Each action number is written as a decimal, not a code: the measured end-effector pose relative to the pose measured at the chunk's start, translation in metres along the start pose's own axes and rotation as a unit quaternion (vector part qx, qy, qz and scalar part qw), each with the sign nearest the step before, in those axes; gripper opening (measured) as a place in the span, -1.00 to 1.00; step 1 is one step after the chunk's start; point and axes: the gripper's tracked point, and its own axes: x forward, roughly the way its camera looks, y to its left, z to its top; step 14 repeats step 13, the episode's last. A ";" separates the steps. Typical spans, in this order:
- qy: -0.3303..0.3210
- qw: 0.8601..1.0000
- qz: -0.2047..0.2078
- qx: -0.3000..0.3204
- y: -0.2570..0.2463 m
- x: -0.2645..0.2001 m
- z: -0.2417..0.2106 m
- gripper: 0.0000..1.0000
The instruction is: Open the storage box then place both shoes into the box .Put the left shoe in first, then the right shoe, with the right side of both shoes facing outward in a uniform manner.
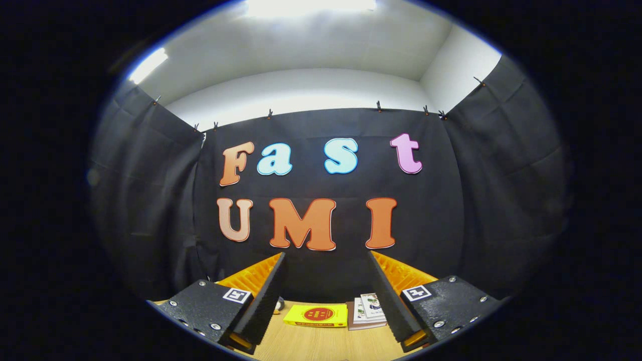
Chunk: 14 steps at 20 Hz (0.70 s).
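Table [311,346]: light wood grain, tan. Book [316,316]: bright yellow cover with a red round emblem at centre. Booklets [368,311] beside it: white covers with small green and dark printed figures, brownish edge beneath. Cloth wall [326,271]: plain black. Ceiling [301,45]: white.

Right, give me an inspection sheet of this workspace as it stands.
Surface: light wooden tabletop, seen low between the fingers.
Job's things: nothing seen.
Clutter: yellow book lying flat beyond the fingers; small stack of books beside it, touching or nearly so; a small rounded object next to one finger, too hidden to identify.
Grippers: hand-held gripper open, fingers spread wide, holding nothing.
Cables: nothing seen.
Surroundings: black cloth wall clipped up along its top edge, white wall and ceiling light above.
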 end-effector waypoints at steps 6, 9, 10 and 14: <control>0.006 1.000 0.011 -0.004 0.012 -0.006 0.002 0.88; 0.006 1.000 0.010 -0.008 0.014 -0.007 0.008 0.89; 0.006 1.000 0.009 -0.007 0.012 -0.008 0.009 0.89; 0.012 1.000 0.007 -0.006 0.012 -0.010 0.007 0.89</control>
